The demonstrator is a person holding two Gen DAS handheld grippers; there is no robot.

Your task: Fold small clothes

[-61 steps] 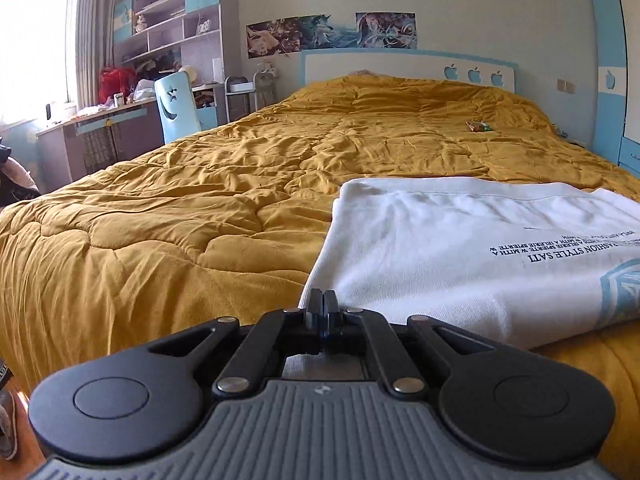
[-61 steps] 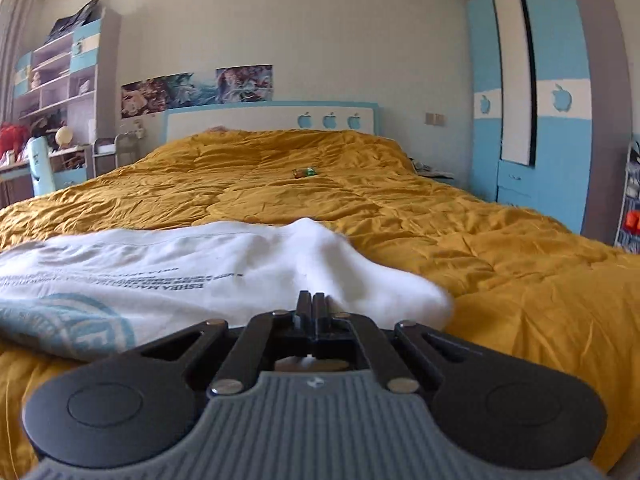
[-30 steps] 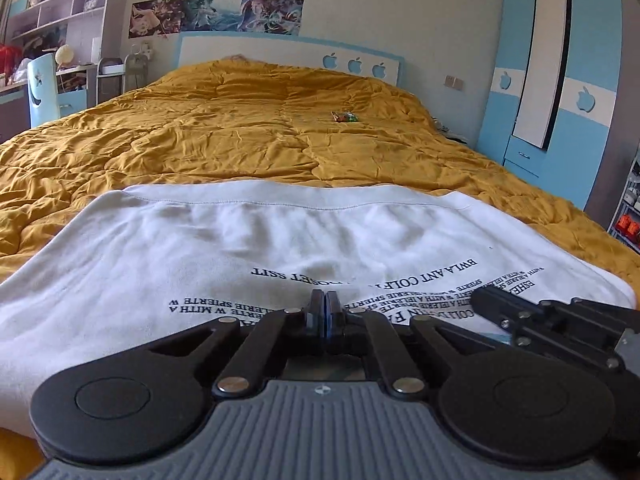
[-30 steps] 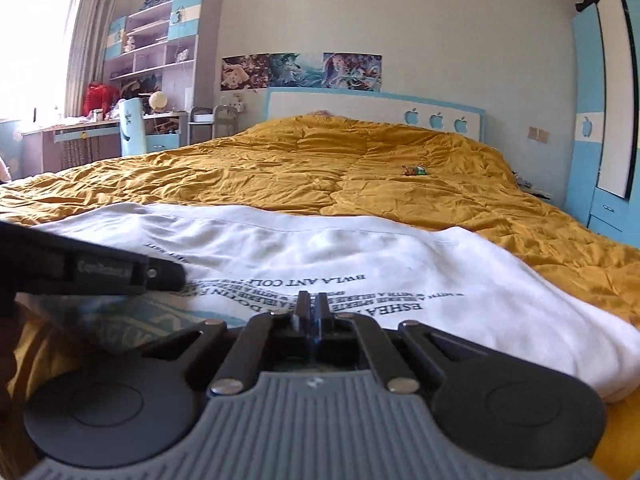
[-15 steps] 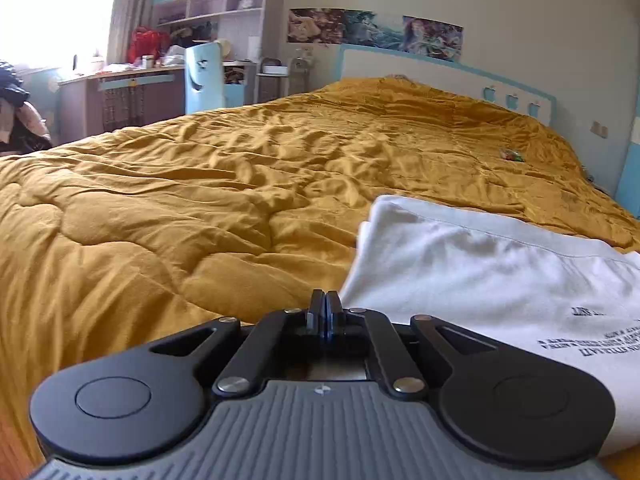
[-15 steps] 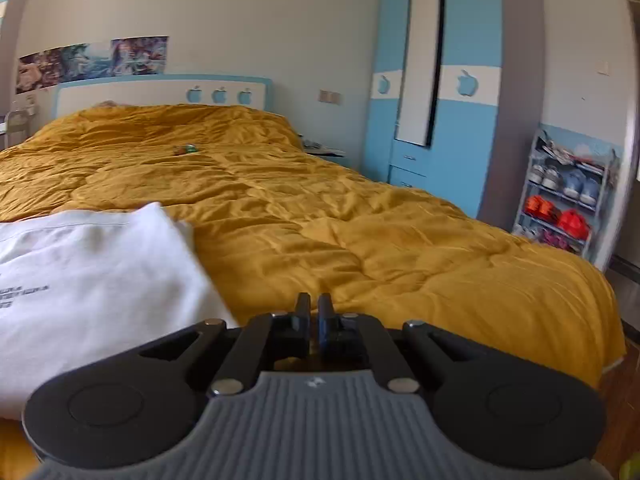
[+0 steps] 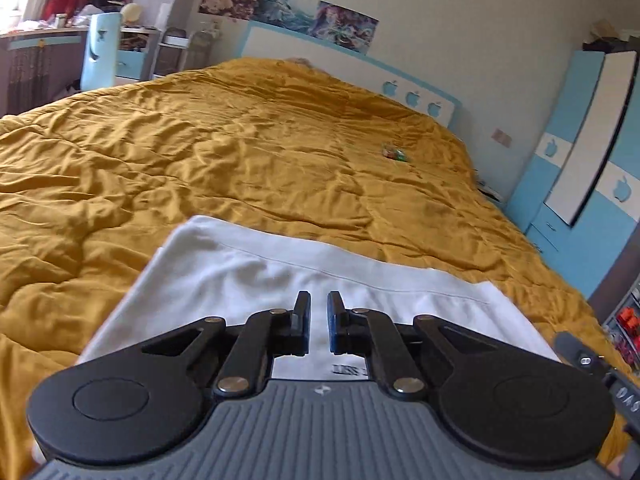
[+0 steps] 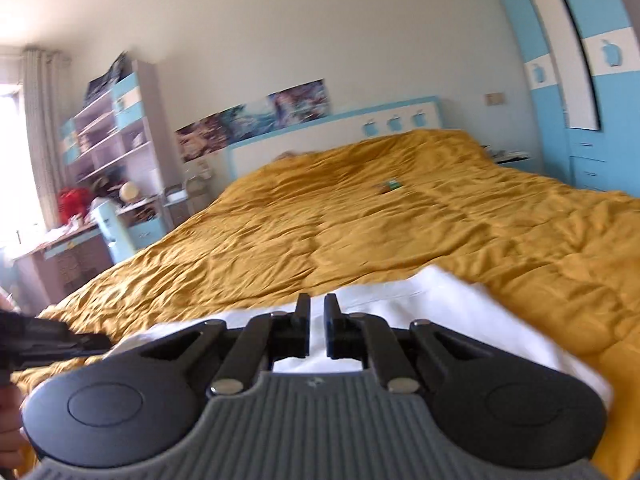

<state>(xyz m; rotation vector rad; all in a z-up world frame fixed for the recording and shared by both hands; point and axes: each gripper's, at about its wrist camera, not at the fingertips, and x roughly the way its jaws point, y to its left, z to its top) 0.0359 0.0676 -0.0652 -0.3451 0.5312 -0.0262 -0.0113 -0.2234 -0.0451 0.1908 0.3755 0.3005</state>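
Folded white shirt (image 7: pixel 280 280) flat on the near edge of the mustard quilt (image 7: pixel 240 152), black lettering peeking out just ahead of the left gripper (image 7: pixel 318 322). Left jaws slightly parted over the cloth, a narrow gap between them, nothing pinched. Right gripper (image 8: pixel 316 330) likewise slightly parted, holding nothing, hovering above the shirt's right half with the white fabric visible through the gap. Tip of the right tool visible at the right edge of the left view; left tool seen as a dark bar at the left edge of the right view. Farther up the quilt, well apart from the shirt, a small green-and-red item (image 7: pixel 394 153) (too small to identify). As for containers: open shelf unit (image 8: pixel 108 136) against the far wall, crammed with small items too blurred to name; below it a cluttered desk (image 8: pixel 60 240) with something red on top and a pale blue chair (image 7: pixel 98 52) beside. Blue-and-white wardrobe (image 8: pixel 580 80) with doors closed, contents hidden. Low rack at the right edge of the left view holding red things, unclear what.
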